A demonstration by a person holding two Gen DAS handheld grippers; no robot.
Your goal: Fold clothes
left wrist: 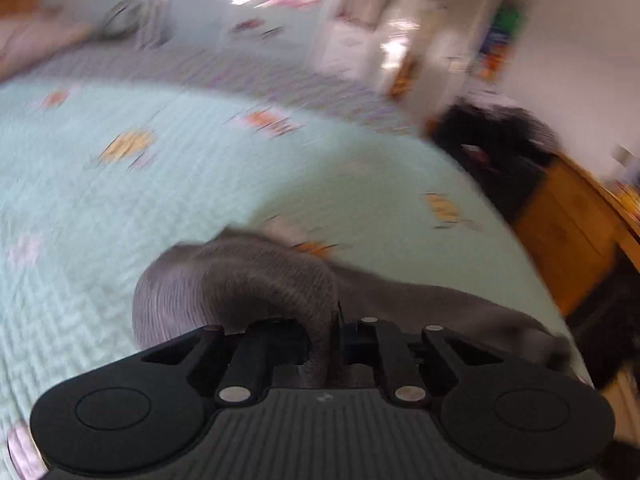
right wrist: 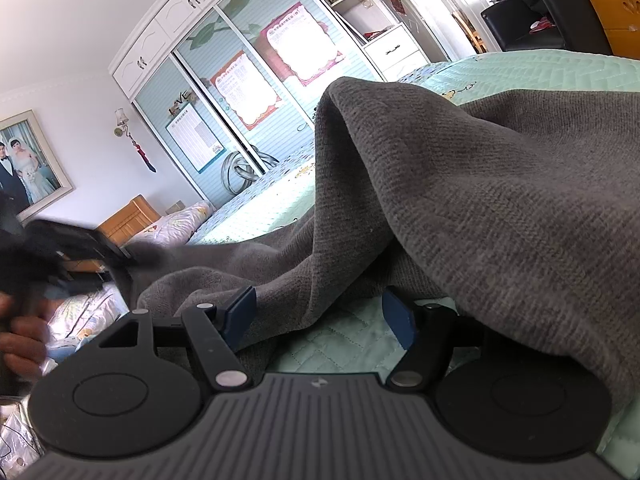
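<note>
Left wrist view, heavily motion-blurred. The left gripper [left wrist: 335, 344] has its fingers drawn together on a bunched fold of the grey garment [left wrist: 248, 280]; cloth humps up over the fingertips and hangs down between them. The rest of the garment trails off to the right, flat along the near edge of the bed. The mint-green quilted bedspread [left wrist: 120, 208] stretches away ahead, wide and unoccupied, printed with small orange and pink motifs. Its right edge drops off toward a wooden cabinet [left wrist: 568, 232] and a dark heap [left wrist: 496, 140] at the bed's far corner.

Right wrist view, sharp. The right gripper [right wrist: 320, 316] stands with jaws apart, blue pads [right wrist: 240, 312] showing. A loose drape of the garment [right wrist: 500, 200] falls between the pads and lies against the left one; whether the right pad touches cloth I cannot tell. The fabric is a ribbed knit, soft, peaked into a tent above the gripper and spilling over its right side. Bare quilt shows under the jaws, stitched in a zigzag pattern. At far left, blurred, the other gripper [right wrist: 72, 248] pulls at the garment's edge, a hand [right wrist: 24, 344] below it. Beyond the bed: a white wardrobe [right wrist: 224, 92] with sliding panels, a wooden headboard [right wrist: 128, 220].
</note>
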